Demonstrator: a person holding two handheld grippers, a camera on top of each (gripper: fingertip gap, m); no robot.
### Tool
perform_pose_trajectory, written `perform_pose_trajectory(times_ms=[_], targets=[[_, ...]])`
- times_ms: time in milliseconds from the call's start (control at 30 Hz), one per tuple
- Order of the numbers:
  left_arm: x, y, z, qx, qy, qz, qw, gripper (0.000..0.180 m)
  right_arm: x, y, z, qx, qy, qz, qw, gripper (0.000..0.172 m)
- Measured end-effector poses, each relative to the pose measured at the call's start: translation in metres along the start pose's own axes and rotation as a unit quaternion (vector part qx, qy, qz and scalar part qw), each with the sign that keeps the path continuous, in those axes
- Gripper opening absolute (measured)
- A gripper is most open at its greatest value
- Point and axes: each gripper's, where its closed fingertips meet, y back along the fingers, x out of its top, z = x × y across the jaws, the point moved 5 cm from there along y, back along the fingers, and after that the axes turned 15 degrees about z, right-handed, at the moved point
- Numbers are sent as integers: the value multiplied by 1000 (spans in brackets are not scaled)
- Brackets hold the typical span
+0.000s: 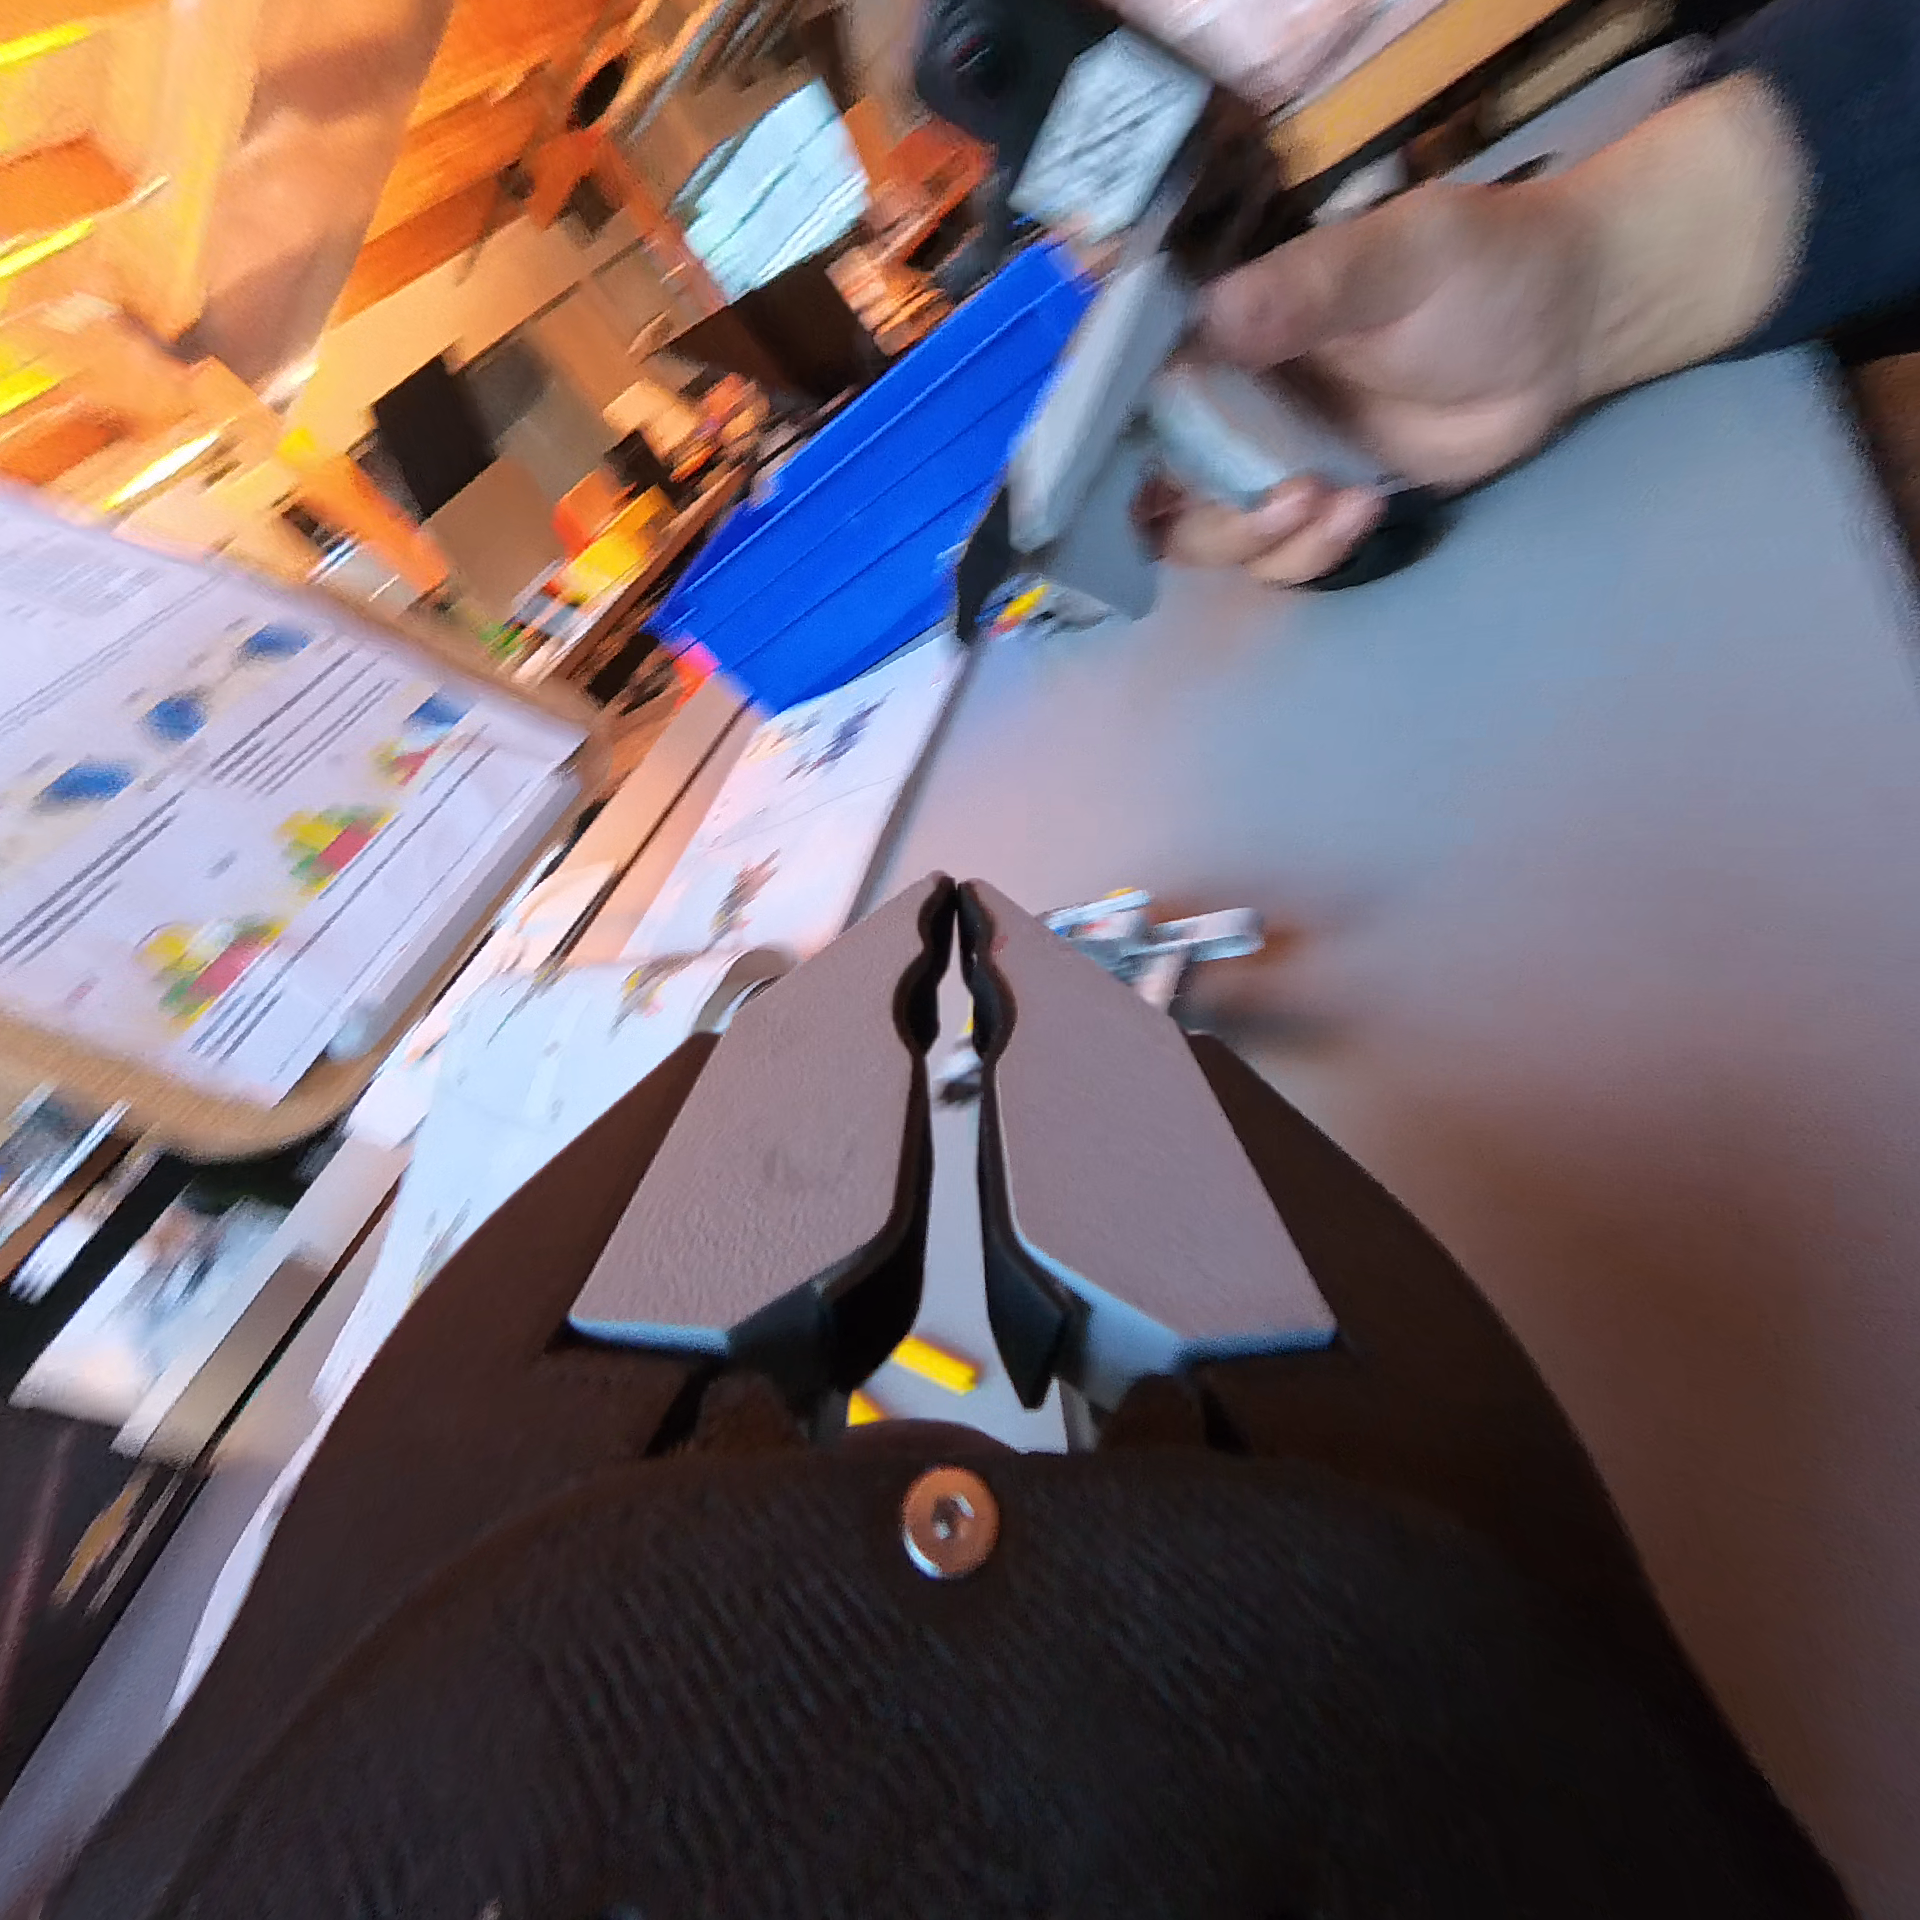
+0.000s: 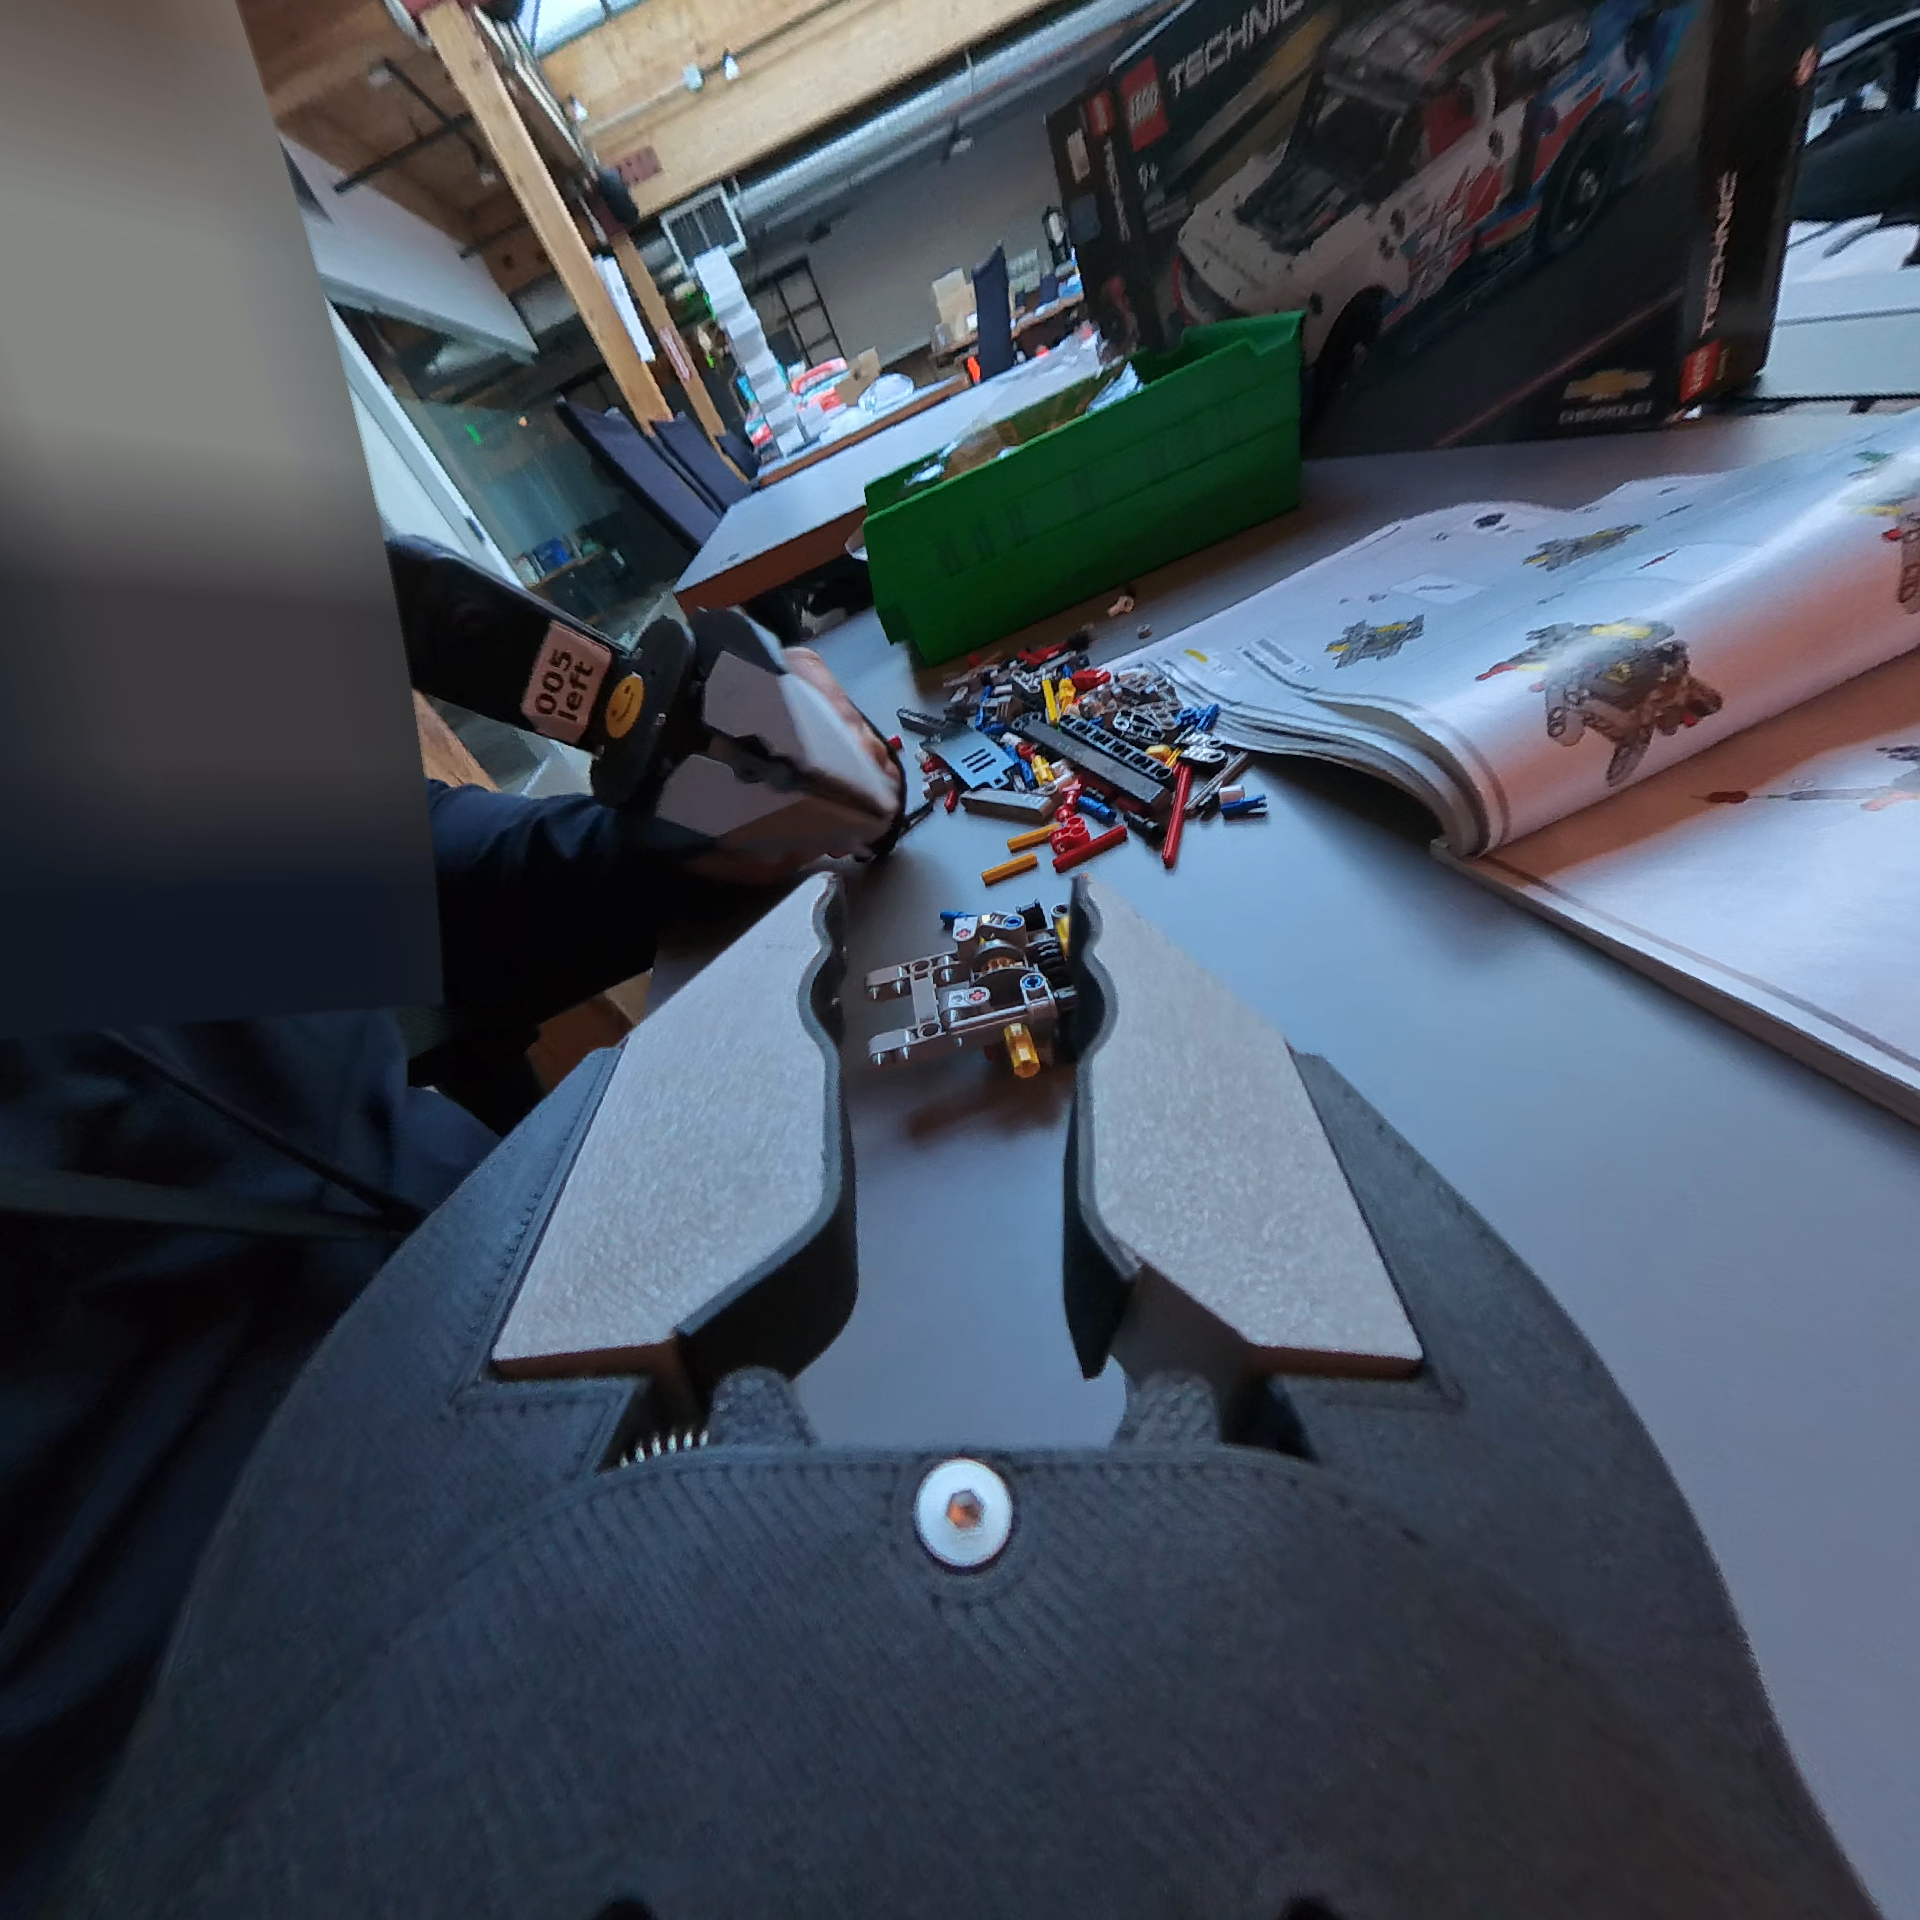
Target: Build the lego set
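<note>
a small grey brick assembly point(image 2: 971, 997) is framed on the grey table point(image 2: 1455, 1143) by the released right gripper point(image 2: 956, 935), ungrasped. the left gripper point(image 1: 956, 914) is clenched on nothing beside loose bricks point(image 2: 1091, 748).

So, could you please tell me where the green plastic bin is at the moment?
In the right wrist view the green plastic bin stands on the grey table, beyond the pile of loose coloured building pieces and left of the open instruction booklet.

Open workshop: timber beams point(image 2: 540, 208), ducts, worktables w/ parts bins point(image 2: 1081, 499).
</note>
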Motion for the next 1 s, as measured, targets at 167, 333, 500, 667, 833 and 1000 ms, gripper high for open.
perform_pose_trajectory(times_ms=[167,333,500,667,833,1000], targets=[[7,4,19,-83,-5,-47,995,17,-3,-2,-1,4,-4,-15,1000,45],[-8,0,35,-113,-42,-150,981,32,-17,-10,-1,5,-19,-75,997,51],[-15,-4,40,-101,-61,-196,974,31,-41,-24,-7,-24,77,-179,980,49],[-29,-2,39,-80,-49,-249,964,21,-48,-35,0,-34,121,-214,969,49],[-32,-1,37,-72,-39,-240,967,19,-58,-43,8,-17,142,-268,953,49],[-35,0,34,-79,-41,-212,973,19,-57,-48,14,2,183,-274,944,46]])
